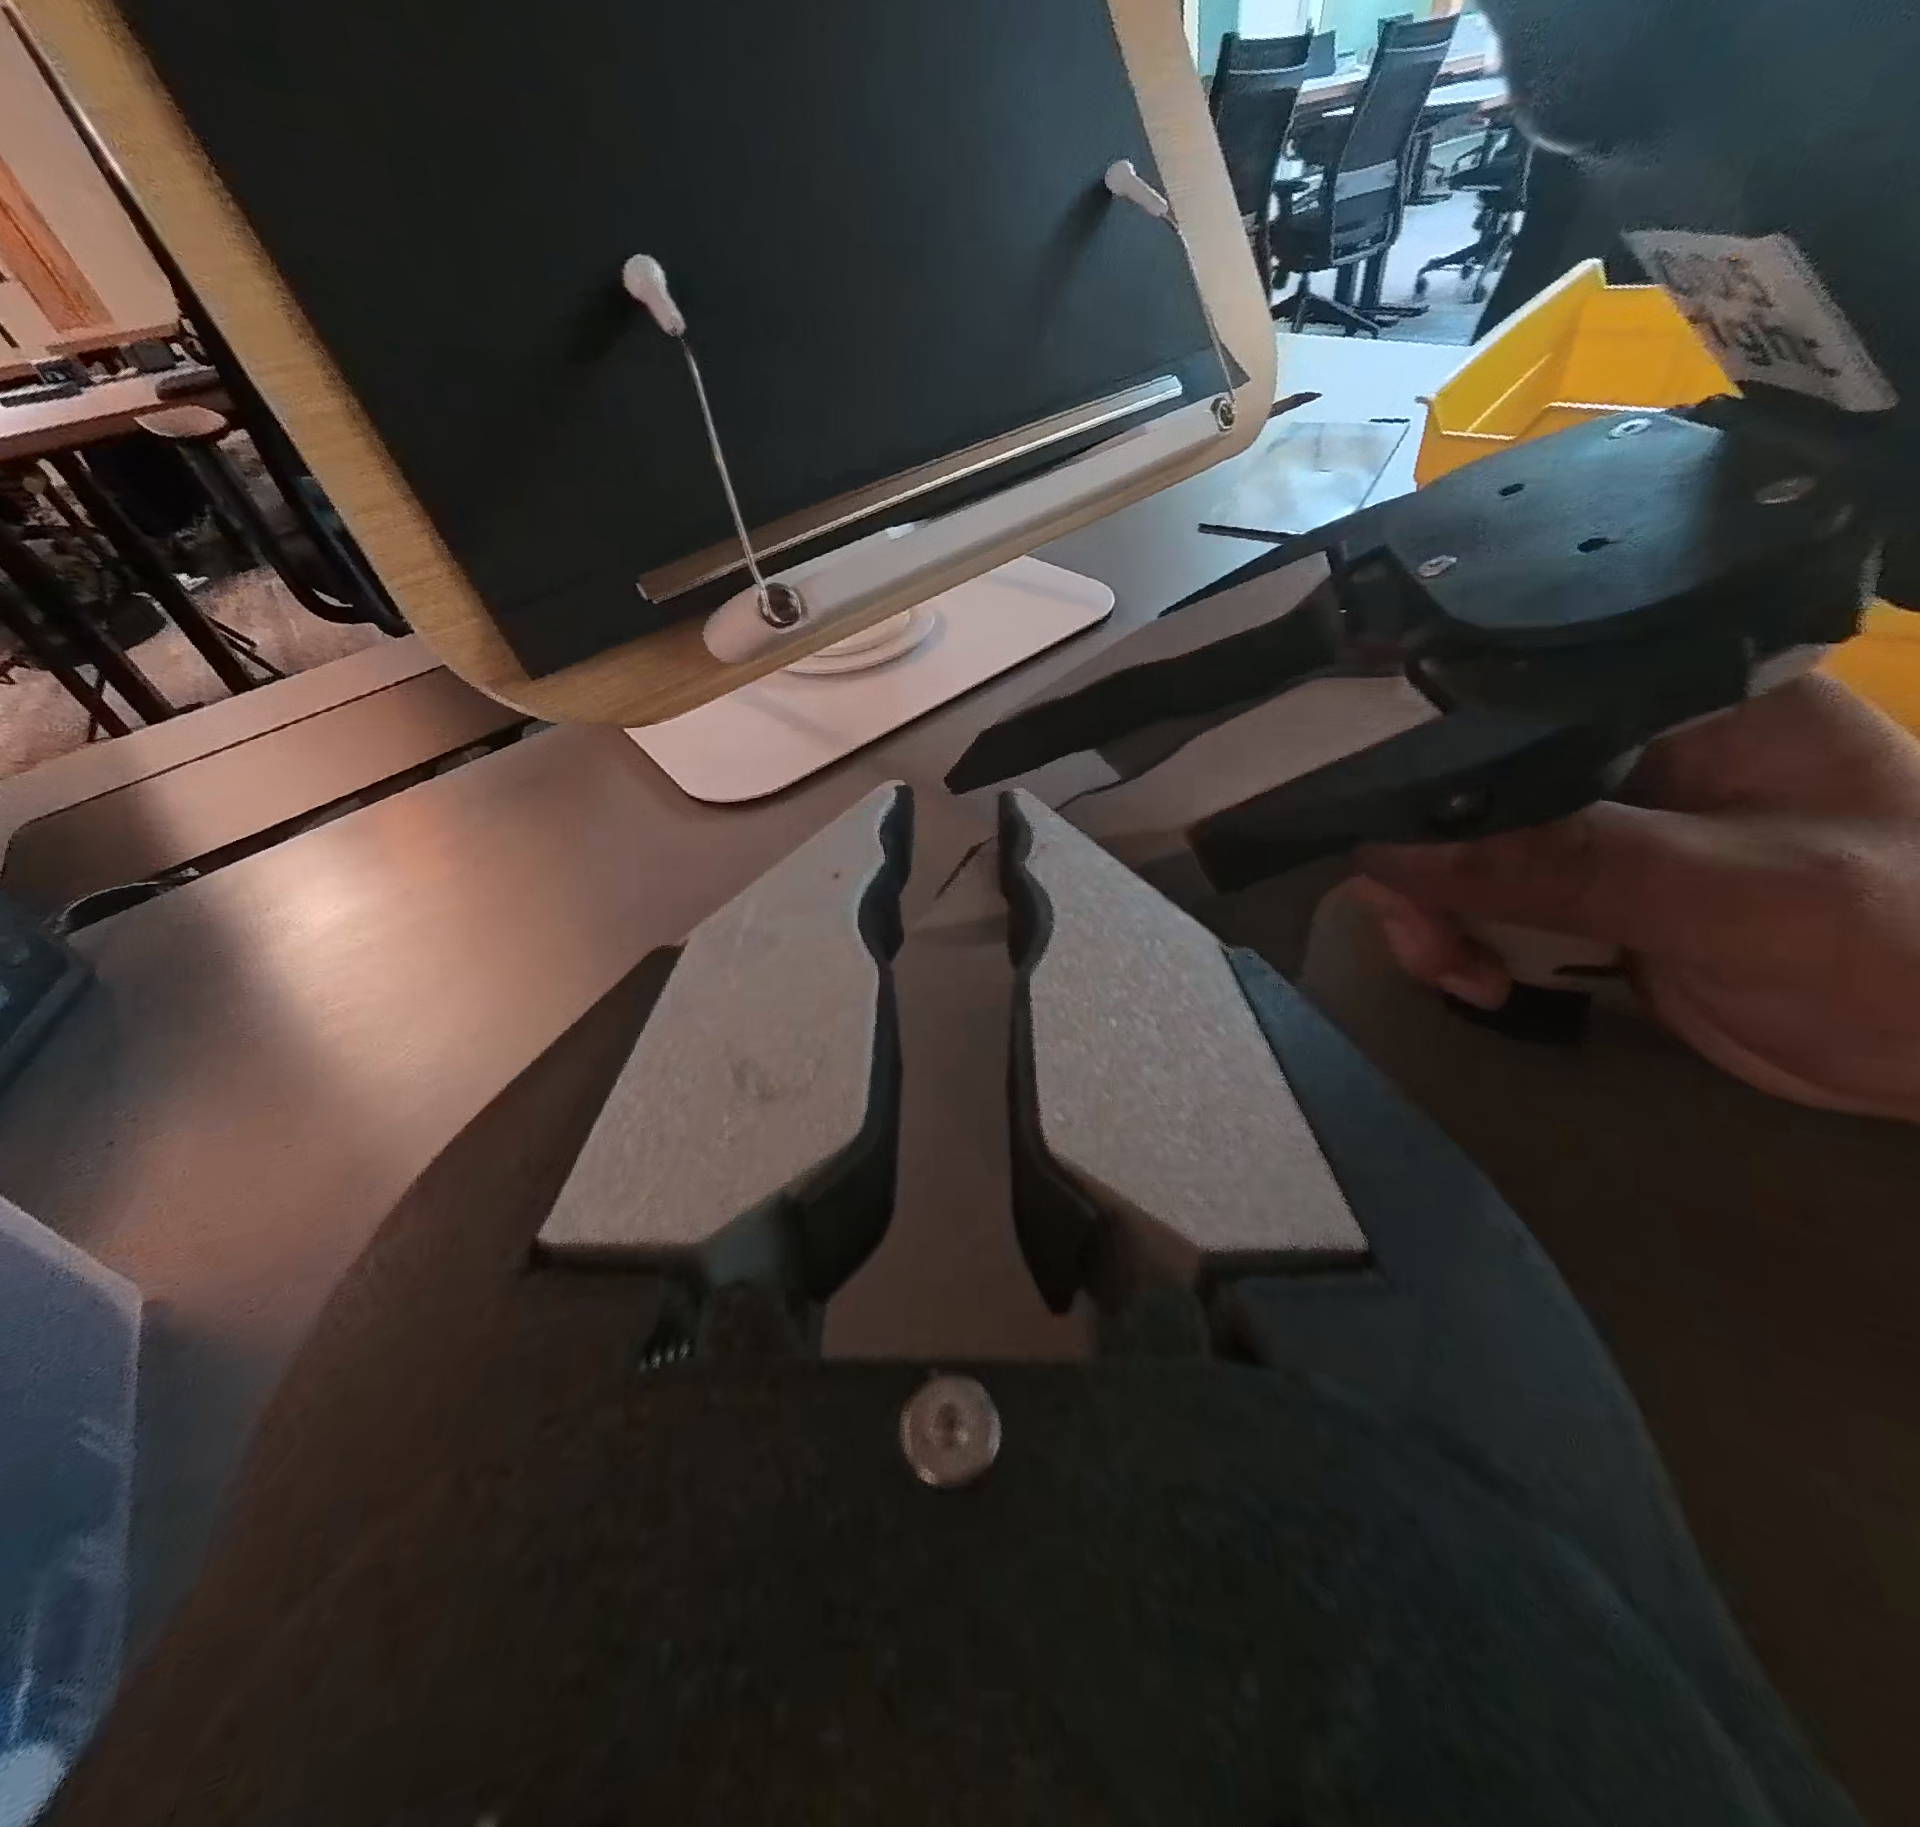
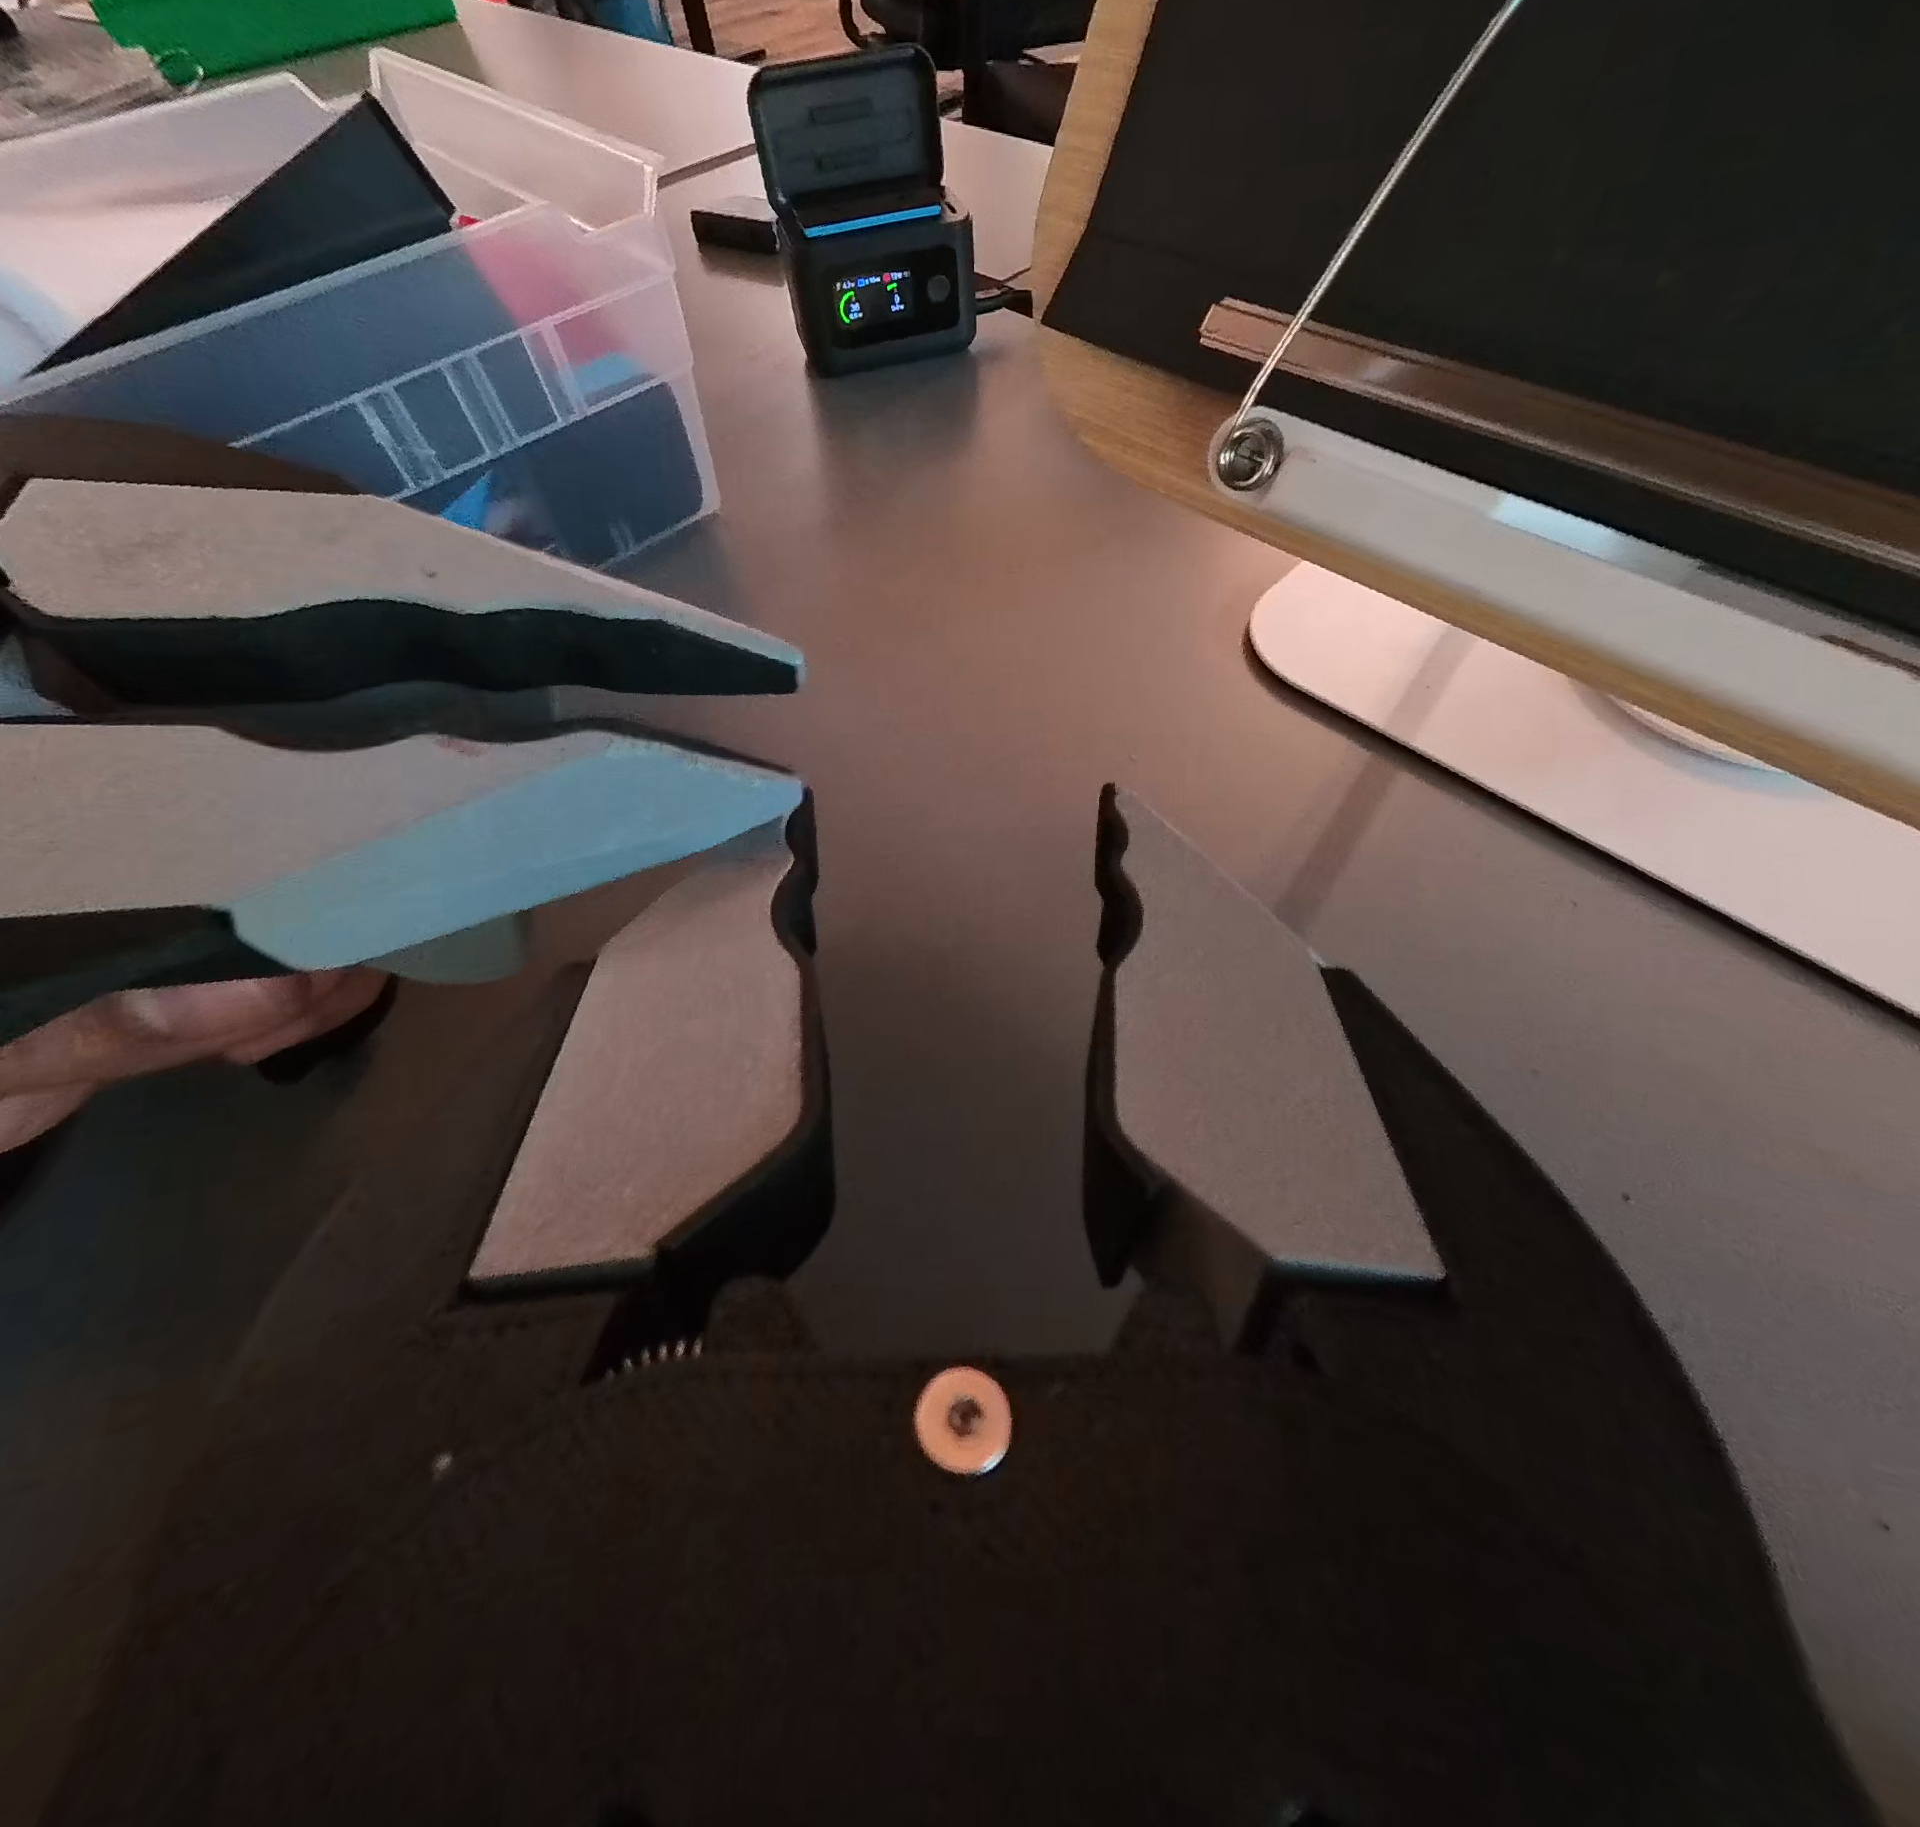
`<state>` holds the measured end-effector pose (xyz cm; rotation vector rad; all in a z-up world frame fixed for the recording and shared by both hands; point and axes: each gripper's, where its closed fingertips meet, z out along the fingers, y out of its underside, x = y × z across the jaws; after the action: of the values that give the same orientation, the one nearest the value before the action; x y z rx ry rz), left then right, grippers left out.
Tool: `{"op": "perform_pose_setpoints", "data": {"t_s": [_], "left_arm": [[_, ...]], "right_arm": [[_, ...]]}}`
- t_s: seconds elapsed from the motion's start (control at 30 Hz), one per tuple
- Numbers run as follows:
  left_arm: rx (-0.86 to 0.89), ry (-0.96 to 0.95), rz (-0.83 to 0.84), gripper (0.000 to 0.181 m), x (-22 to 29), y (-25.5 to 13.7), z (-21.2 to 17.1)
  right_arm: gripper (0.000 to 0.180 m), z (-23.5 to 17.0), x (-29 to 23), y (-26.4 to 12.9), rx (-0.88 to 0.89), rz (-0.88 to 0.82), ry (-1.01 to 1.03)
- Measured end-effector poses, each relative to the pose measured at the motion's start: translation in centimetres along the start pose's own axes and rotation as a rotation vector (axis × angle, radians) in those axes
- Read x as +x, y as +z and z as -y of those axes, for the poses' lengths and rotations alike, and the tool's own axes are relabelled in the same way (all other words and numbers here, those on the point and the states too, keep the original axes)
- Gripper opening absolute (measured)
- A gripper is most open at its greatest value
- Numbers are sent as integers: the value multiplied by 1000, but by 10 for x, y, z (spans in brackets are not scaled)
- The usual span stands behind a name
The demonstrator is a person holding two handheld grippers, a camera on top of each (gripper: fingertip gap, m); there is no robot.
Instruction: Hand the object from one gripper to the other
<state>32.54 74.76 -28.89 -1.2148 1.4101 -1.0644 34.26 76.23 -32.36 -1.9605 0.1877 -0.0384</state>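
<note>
No object to hand over shows between either set of jaws or on the dark table (image 2: 987,614). Left gripper (image 1: 956,811) stands slightly parted, right gripper (image 2: 956,821) wider, both empty, tips nearly meeting, seemingly posed for exchange.

Left claw (image 1: 956,811): fingers narrowly parted, nothing between them, tips level. Right claw (image 2: 956,821): fingers wider apart, nothing held. Claws meet nearly at right angles, tips close, not touching. Right hand (image 1: 1704,946): wrapped around right claw's handle, below its body.
</note>
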Motion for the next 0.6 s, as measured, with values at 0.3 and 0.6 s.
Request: {"op": "perform_pose_setpoints", "data": {"t_s": [0.3,0.6], "left_arm": [[48,-48,35,39,-8,-14,22],[226,-222,87,101,0,-95,76]], "right_arm": [[53,-1,1,1,-6,33,50],[64,0,1,-1,3,-3,16]]}}
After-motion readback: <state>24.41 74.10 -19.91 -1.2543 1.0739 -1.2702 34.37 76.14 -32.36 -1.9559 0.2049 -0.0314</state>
